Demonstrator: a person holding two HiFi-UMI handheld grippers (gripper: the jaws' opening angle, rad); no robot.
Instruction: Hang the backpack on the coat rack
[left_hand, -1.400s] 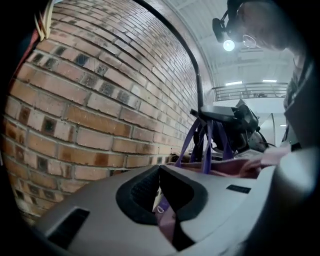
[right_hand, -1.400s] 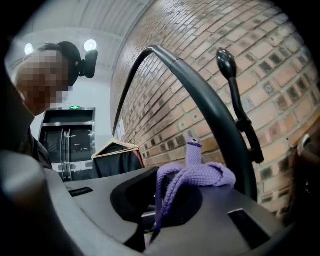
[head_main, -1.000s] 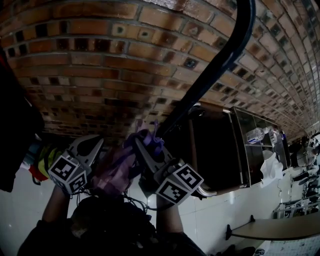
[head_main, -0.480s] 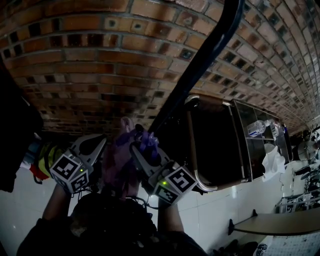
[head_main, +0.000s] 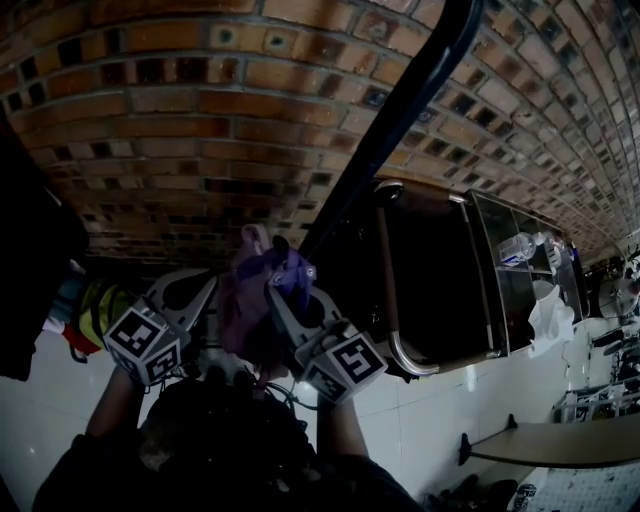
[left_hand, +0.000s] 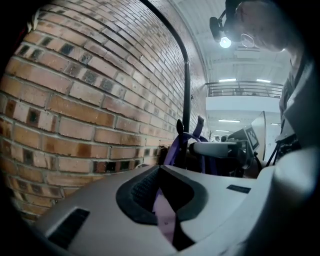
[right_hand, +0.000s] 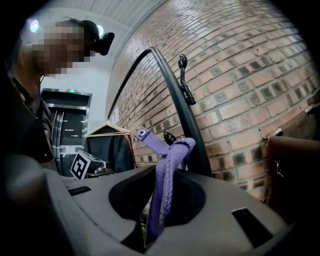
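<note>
We judge the loop (right_hand: 175, 150) of the backpack (head_main: 245, 312) hooked on the coat rack (head_main: 400, 120); the right hand-held gripper (head_main: 284, 298) is opening around it, while the left hand-held gripper (head_main: 200, 292) clamps a strap (left_hand: 164, 220), not yet released.

Both arms reach forward side by side, the left forearm (head_main: 110, 405) and right forearm (head_main: 340, 430) coming in from the bottom of the head view. The left hand-held gripper (head_main: 203, 287) tilts a little to the right, and its jaws are clamped on a thin purple strap (left_hand: 165, 220). The right hand-held gripper (head_main: 283, 290) sits just beside it and leans left, so the two tips are close together. Its jaws are opening, with purple webbing (right_hand: 162, 192) running between them. Both marker cubes face the head camera.
</note>
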